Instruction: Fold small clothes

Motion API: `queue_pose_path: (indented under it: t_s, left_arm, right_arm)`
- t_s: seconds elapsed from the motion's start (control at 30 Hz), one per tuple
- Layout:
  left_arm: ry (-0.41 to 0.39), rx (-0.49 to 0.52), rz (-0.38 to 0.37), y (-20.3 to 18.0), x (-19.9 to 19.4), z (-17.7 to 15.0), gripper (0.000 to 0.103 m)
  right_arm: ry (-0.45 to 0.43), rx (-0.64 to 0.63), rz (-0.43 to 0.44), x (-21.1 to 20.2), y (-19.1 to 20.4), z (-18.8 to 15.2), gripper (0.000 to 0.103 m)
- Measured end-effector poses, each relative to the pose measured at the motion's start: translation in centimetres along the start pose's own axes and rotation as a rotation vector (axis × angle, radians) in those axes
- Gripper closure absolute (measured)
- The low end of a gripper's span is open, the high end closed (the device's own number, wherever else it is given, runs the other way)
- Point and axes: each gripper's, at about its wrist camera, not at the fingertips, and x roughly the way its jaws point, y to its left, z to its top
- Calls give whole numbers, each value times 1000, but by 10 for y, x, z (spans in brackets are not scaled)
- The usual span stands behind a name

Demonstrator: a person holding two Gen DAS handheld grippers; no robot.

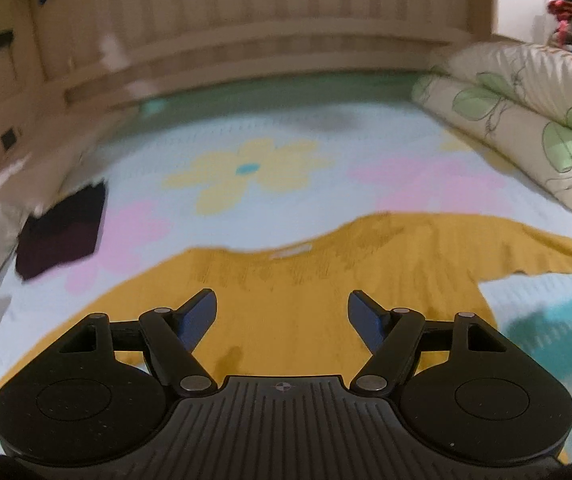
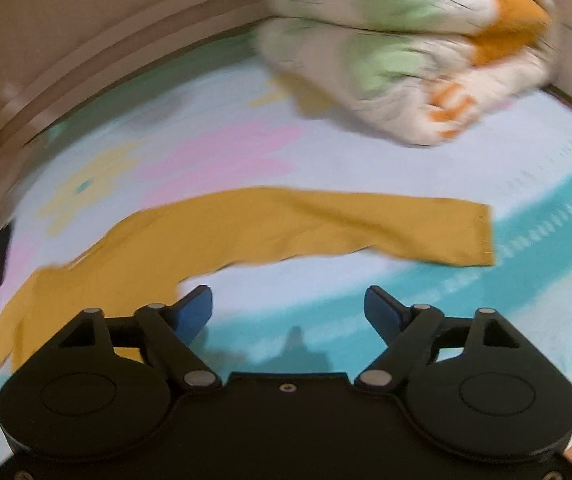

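Observation:
A mustard-yellow long-sleeved top (image 1: 294,280) lies spread flat on the flowered bed sheet (image 1: 246,132), neckline away from me, sleeves out to both sides. My left gripper (image 1: 282,304) is open and empty, hovering over the middle of the top's body. In the right wrist view the top's right sleeve (image 2: 326,220) stretches to the right, cuff at its far end. My right gripper (image 2: 288,300) is open and empty, over bare sheet just in front of that sleeve, its left finger near the armpit.
A folded flowered quilt (image 1: 526,120) lies at the back right of the bed; it also shows in the right wrist view (image 2: 406,52). A folded dark garment (image 1: 62,232) lies at the left edge. A wooden headboard (image 1: 246,20) runs along the back.

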Motion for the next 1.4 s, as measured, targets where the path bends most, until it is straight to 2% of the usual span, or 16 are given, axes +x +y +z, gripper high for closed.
queue_pose_path:
  t_s: [0.13,0.27,0.33,0.4,0.6,0.73,0.77,0.8,0.87,1.0,1.13,1.27,1.3,1.4]
  left_arm:
    - [73,0,-23,-6,27,-1,32]
    - [174,-3,-70,-6,52,-7,32]
    - [196,-6,-58,-5,60,-10,32]
    - [204,-9,-57,-3,65,-10,32]
    - [226,-23,-24,4,80,-10,32]
    - [236,-41,-4,11,87,-11,36]
    - [237,-43,0,13,88,-11,38]
    - [232,-47,5,14,89,-10,39]
    - [229,-50,15,17,89,-9,40]
    - [221,-57,31,26,90,-6,42]
    - [214,-74,42,37,89,-4,44]
    - [202,-96,50,52,83,-2,44]
    - [197,-103,53,56,81,-2,44]
    - [184,-118,72,70,78,0,44]
  right_arm:
    - [-9,65,-83,31,-49,18,29]
    - [-10,188,-118,53,-98,28,30]
    - [-15,231,-134,64,-118,29,31]
    - [-23,260,-159,73,-130,28,31]
    - [15,321,-144,101,-147,21,38]
    - [-20,302,-140,109,-147,26,41]
    - [-18,289,-142,111,-145,29,54]
    - [-10,281,-138,113,-145,33,80]
    - [5,293,-123,114,-145,40,85]
    - [-22,243,-96,98,-123,62,86]
    - [-70,174,-12,75,-81,94,86]
    - [-111,102,97,55,-23,123,86]
    - [-119,80,134,50,-4,129,93]
    - [-128,19,239,39,51,142,94]
